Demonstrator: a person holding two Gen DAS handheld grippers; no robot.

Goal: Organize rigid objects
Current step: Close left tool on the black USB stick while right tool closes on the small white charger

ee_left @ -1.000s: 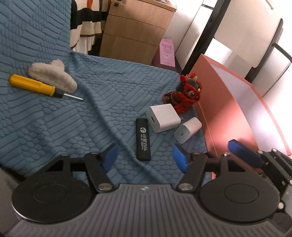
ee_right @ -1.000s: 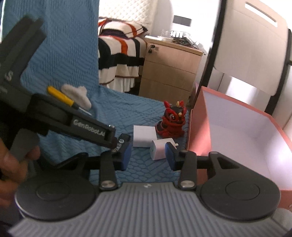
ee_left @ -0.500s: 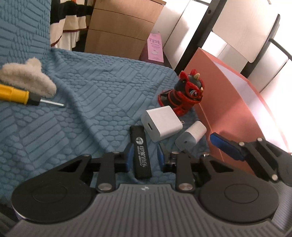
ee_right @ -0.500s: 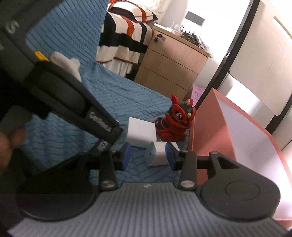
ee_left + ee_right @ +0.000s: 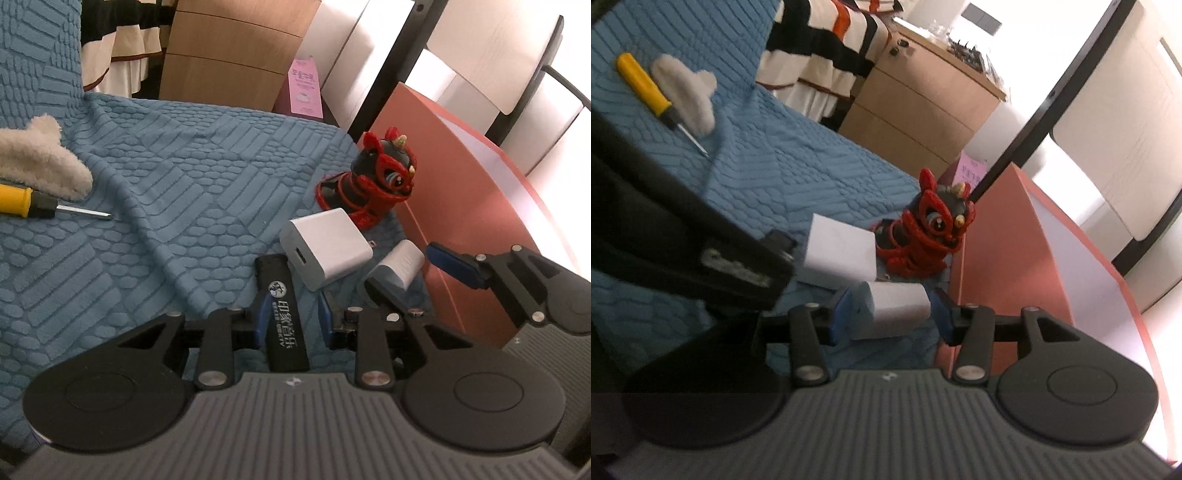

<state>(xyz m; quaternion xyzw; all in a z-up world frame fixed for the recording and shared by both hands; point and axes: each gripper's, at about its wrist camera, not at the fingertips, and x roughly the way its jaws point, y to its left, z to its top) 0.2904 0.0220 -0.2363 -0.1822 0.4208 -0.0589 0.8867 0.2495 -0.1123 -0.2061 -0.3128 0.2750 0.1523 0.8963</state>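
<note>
Rigid objects lie clustered on the blue textured cover (image 5: 155, 192) beside the salmon box (image 5: 436, 177): a black lighter (image 5: 282, 306), a large white charger (image 5: 325, 251), a small white charger (image 5: 890, 306) and a red figurine (image 5: 369, 184). We judge the main risk to be crowding, since both grippers work just beside each other and the large charger touches the lighter's far end, so lifting the lighter could nudge it, and the soft cover may let things tip. Left gripper (image 5: 293, 317): jaws narrowed around the lighter, left pad against it, while the right pad shows a slim gap, so we cannot tell whether the grasp is firm. Right gripper (image 5: 890, 314): its jaws have just been opening and now bracket the small charger without clearly pressing it, so we read it as released. A yellow screwdriver (image 5: 26, 201) and a fleece piece (image 5: 40, 162) sit well apart.
</note>
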